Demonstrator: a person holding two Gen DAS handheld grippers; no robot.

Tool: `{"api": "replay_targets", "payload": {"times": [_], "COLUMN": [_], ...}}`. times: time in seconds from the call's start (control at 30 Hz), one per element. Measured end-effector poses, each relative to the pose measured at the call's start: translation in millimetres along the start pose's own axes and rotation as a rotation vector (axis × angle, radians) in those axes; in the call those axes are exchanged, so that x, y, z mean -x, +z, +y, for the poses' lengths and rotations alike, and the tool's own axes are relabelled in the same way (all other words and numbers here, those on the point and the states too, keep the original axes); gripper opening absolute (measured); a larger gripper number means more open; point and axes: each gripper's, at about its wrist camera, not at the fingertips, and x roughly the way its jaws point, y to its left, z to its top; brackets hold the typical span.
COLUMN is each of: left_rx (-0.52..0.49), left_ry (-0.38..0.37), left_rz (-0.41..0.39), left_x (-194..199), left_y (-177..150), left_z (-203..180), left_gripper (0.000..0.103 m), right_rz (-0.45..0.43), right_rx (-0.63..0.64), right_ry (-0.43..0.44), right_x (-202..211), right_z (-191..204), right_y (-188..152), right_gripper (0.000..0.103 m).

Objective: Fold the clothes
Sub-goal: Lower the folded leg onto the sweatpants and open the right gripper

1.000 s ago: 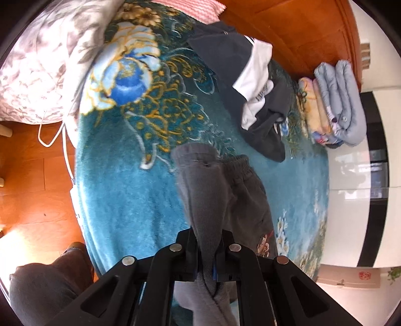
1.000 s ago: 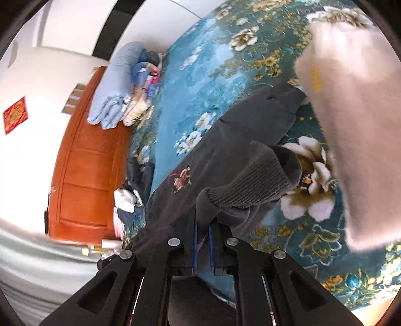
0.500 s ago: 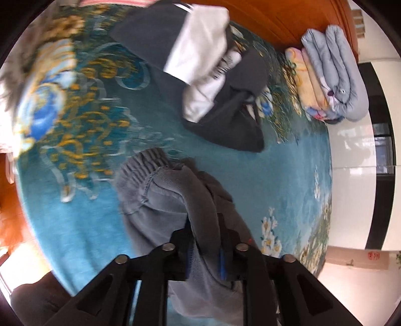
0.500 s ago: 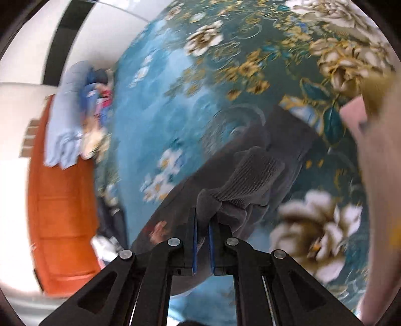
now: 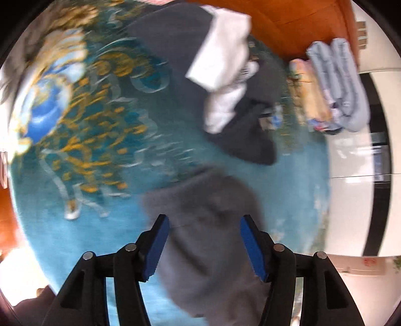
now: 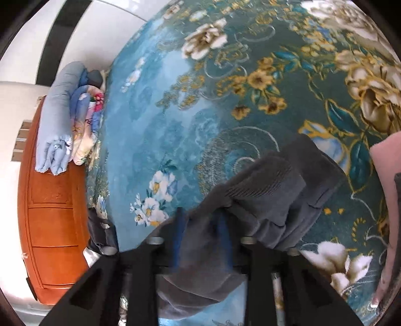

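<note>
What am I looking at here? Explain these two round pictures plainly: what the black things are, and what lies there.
Each picture comes from a camera on hand-held tongs, looking along the fingers. The left tongs stand open over grey trousers on a blue flowered blanket. Beyond lie a dark and white clothes pile and folded quilts by a wooden headboard. The right tongs are open too, with trouser cloth draped between the fingers.
</note>
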Motion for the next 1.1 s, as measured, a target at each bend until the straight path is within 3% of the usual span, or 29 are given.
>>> {"api": "replay_targets", "payload": {"times": [0.17,0.3,0.37,0.4,0.43,0.57,0.77,0.9,1.1], "left_rx": [0.052,0.105,0.102,0.097,0.082,0.027,0.036,0.026,-0.001], "left_ry": [0.044,-0.029,-0.046,-0.050,-0.042,-0.064,-0.136,-0.087,0.016], "left_rz": [0.032,0.024,0.021,0.018,0.011,-0.049,-0.161,-0.229,-0.131], "left_x": [-25,-38,-41,-42,-41,-28,9,28,8], "left_y": [-9,-11,-11,-11,-10,-3,18,42,44], "left_z": [34,43,40,38,33,15,3,11,22], "left_gripper": [0.063,0.061,0.050,0.034,0.029,0.022,0.013,0.013,0.016], "right_rz": [-0.030,0.064,0.109,0.120,0.127,0.168,0.084,0.060,0.032], "right_rx": [0.124,0.170,0.169,0.161,0.141,0.041,-0.014,0.010,-0.011], "right_ry": [0.054,0.039,0.028,0.019,0.008,0.003,0.057,0.065,0.063], "right_x": [26,25,22,19,16,-2,-7,-11,-25], "right_z": [13,5,-6,-13,-22,-47,-47,-40,-41], "right_y": [-31,-65,-81,-87,-92,-105,-96,-92,-81], "right_gripper": [0.057,0.057,0.057,0.057,0.057,0.057,0.057,0.057,0.057]}}
